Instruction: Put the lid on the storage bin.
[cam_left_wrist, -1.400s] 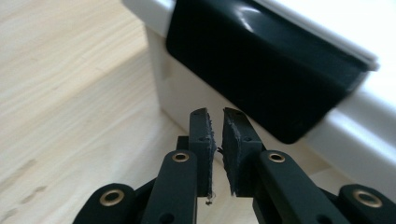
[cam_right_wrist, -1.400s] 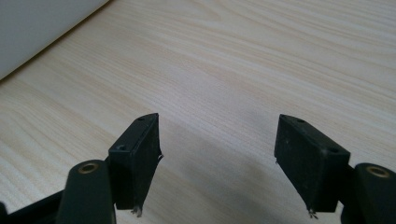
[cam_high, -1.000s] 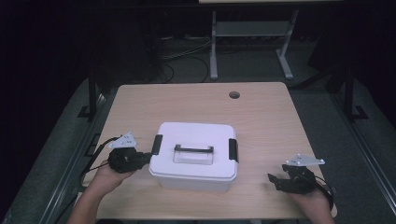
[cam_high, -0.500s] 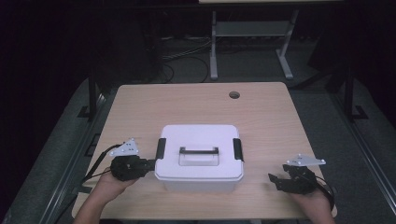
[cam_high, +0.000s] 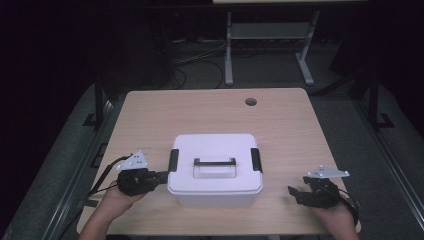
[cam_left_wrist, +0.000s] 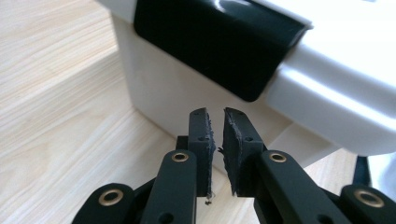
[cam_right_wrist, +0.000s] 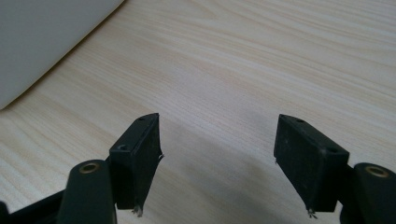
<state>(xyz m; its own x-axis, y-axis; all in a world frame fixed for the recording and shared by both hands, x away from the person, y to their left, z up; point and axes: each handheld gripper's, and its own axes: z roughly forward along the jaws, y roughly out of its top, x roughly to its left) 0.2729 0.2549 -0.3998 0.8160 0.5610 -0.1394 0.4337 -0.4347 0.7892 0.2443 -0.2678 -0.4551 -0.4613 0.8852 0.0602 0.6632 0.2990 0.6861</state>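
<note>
Low in the frame of the high view, the left gripper (cam_high: 161, 176) has its jaws closed on nothing, tips just at the left side of the white box (cam_high: 215, 167) under its black left latch (cam_high: 173, 160); the right gripper (cam_high: 295, 193) rests at lower right with jaws apart and empty, well clear of the box. The box sits lidded at the centre of the table (cam_high: 210, 110). The step looks like undoing that latch, so the next move likely calls for the closed tips to hook under its lower edge and lever it outward.
</note>
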